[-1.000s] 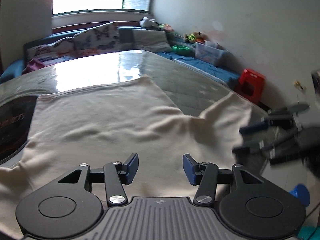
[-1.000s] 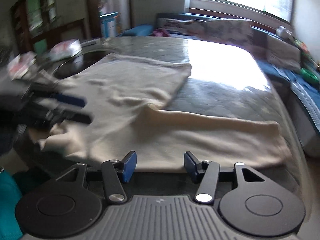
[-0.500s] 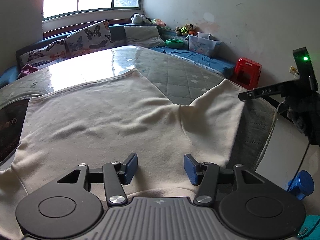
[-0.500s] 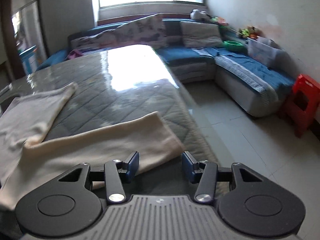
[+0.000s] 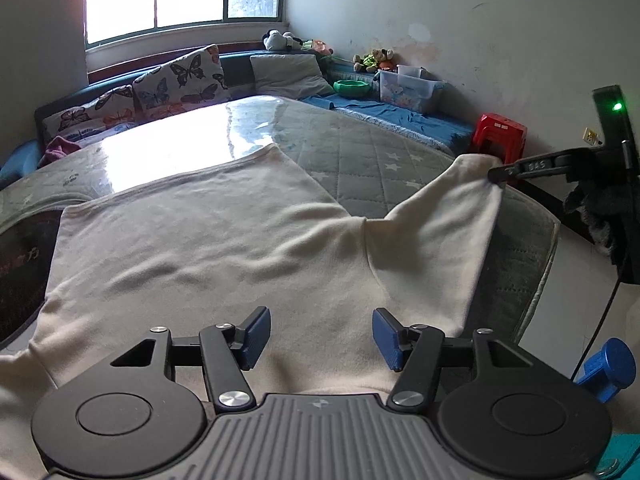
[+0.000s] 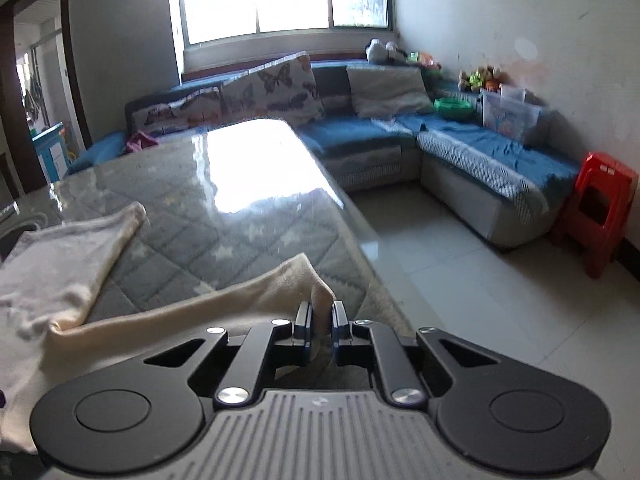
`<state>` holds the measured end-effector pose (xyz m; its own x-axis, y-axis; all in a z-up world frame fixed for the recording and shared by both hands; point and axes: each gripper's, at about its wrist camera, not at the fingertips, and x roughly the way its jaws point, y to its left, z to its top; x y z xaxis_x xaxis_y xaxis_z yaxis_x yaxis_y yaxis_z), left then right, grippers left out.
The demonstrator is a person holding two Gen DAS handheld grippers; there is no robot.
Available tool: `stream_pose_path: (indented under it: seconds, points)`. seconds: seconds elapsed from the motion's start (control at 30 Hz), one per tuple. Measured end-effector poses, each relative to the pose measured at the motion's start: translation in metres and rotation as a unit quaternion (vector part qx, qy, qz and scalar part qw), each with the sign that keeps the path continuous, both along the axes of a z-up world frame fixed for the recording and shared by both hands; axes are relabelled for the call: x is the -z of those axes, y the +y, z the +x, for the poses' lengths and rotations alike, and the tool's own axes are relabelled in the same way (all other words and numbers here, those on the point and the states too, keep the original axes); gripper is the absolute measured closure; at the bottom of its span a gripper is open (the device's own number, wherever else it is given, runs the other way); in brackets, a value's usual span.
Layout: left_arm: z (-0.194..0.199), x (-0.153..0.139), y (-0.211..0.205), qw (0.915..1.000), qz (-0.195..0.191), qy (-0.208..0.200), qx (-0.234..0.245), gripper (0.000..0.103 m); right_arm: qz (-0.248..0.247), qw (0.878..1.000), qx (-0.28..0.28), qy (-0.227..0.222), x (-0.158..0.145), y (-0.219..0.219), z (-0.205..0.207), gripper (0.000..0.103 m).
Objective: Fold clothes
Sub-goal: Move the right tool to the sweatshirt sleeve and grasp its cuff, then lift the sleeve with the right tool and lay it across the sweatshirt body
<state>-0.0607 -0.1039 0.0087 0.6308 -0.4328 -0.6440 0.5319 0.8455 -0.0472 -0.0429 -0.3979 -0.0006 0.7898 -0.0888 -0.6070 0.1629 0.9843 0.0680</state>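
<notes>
A cream long-sleeved top (image 5: 208,240) lies spread on the quilted table, body toward the window, one sleeve (image 5: 436,224) reaching right to the table's edge. My left gripper (image 5: 320,334) hovers open just above the garment's near edge, nothing between its blue pads. My right gripper (image 6: 319,320) is shut on the cuff end of that sleeve (image 6: 256,300). In the left wrist view the right gripper (image 5: 500,172) pinches the sleeve tip and lifts it slightly.
The table (image 5: 360,136) has a glossy cover with glare near the window. A blue sofa (image 6: 360,136) with butterfly cushions runs behind and to the right. A red stool (image 6: 600,208) stands on the tiled floor. A dark round patch (image 5: 20,256) shows at the table's left.
My right gripper has closed on the sleeve cuff, which was lying flat between open fingers half a second ago. The sleeve tip has risen a little. The left gripper stays open, barely moved.
</notes>
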Motion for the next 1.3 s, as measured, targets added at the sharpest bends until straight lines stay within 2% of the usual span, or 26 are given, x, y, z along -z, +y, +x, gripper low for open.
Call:
stream_pose_path:
  seconds: [0.2,0.3,0.47,0.73,1.03,1.3]
  points:
    - [0.001,0.003,-0.007,1.0,-0.002,0.001,0.009,0.043,0.014,1.0,0.007,0.018,0.011,-0.006,0.0,0.095]
    - [0.001,0.003,-0.007,0.9999,-0.005,0.002,0.012,0.043,0.016,1.0,0.001,0.009,0.004,-0.004,-0.002,0.095]
    - [0.001,0.002,-0.001,0.9999,-0.012,-0.001,0.004,0.041,0.013,0.999,-0.029,-0.023,-0.03,0.008,-0.008,0.095]
    - [-0.005,0.001,0.019,0.9997,-0.019,-0.007,-0.014,0.039,0.002,0.991,-0.12,-0.065,-0.088,0.057,-0.016,0.095]
    - [-0.012,-0.002,0.054,0.9976,-0.046,-0.014,-0.049,0.037,0.007,0.964,-0.251,-0.084,-0.134,0.146,-0.002,0.095]
    - [-0.021,-0.002,0.081,0.9944,-0.068,-0.013,-0.08,0.036,-0.004,0.927,-0.371,-0.053,-0.13,0.243,0.017,0.095]
